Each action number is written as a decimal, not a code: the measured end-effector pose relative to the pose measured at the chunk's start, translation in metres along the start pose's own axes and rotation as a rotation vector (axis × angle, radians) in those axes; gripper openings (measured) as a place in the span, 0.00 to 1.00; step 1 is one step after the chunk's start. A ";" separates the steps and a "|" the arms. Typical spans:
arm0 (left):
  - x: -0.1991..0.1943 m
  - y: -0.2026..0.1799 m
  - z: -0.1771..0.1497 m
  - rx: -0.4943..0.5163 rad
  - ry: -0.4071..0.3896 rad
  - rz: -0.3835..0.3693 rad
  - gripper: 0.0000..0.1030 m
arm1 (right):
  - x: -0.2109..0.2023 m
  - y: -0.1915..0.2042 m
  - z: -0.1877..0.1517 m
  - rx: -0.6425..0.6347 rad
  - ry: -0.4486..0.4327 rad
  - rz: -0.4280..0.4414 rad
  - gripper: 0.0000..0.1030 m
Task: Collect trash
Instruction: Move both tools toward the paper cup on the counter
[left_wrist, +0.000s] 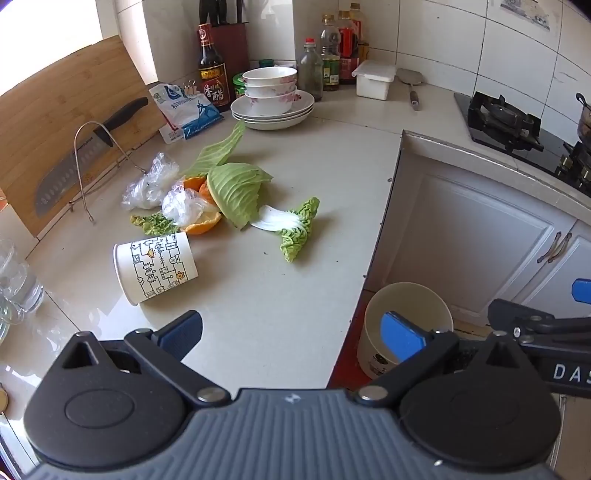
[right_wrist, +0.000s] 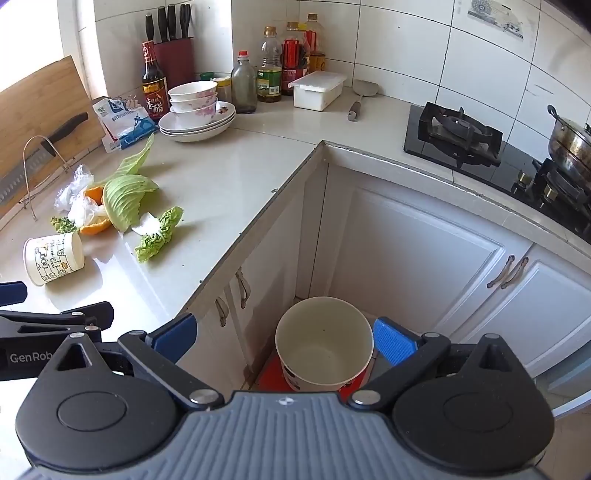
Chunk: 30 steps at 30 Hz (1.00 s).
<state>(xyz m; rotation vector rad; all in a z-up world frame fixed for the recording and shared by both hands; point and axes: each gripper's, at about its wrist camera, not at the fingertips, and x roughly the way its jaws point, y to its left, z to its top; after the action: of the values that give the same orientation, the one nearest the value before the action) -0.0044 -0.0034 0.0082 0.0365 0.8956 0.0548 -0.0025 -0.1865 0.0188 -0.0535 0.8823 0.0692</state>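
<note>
Trash lies on the white counter (left_wrist: 288, 295): a paper cup (left_wrist: 155, 271) on its side, cabbage leaves (left_wrist: 236, 192), a small lettuce leaf (left_wrist: 297, 229), orange peels (left_wrist: 201, 225) and crumpled clear plastic (left_wrist: 147, 184). The same pile shows in the right wrist view, with the cup (right_wrist: 53, 262) and the cabbage (right_wrist: 125, 201). A white bin (right_wrist: 325, 341) stands on the floor below the counter corner; it also shows in the left wrist view (left_wrist: 406, 314). My left gripper (left_wrist: 291, 332) is open and empty, above the counter's front edge. My right gripper (right_wrist: 286, 338) is open and empty, above the bin.
Stacked bowls on plates (left_wrist: 271, 99), sauce bottles (left_wrist: 212, 74), a salt bag (left_wrist: 184, 110), a white box (left_wrist: 373, 79) and a knife on a cutting board (left_wrist: 66, 173) line the back. A gas stove (right_wrist: 458, 133) with a pot (right_wrist: 570, 142) is at right. Glass mugs (left_wrist: 14, 284) stand at left.
</note>
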 end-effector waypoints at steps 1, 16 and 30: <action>-0.001 -0.001 0.000 -0.004 -0.002 0.006 0.99 | 0.000 0.000 0.001 -0.009 -0.002 0.007 1.00; -0.009 -0.007 -0.003 -0.115 -0.057 0.138 0.99 | 0.008 -0.008 0.020 -0.269 -0.151 0.202 1.00; -0.003 0.026 -0.011 -0.138 -0.089 0.264 0.99 | 0.035 0.008 0.024 -0.491 -0.244 0.361 1.00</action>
<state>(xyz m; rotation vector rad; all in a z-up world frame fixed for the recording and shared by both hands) -0.0151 0.0220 0.0049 0.0278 0.7925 0.3583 0.0371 -0.1750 0.0064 -0.3367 0.6060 0.6177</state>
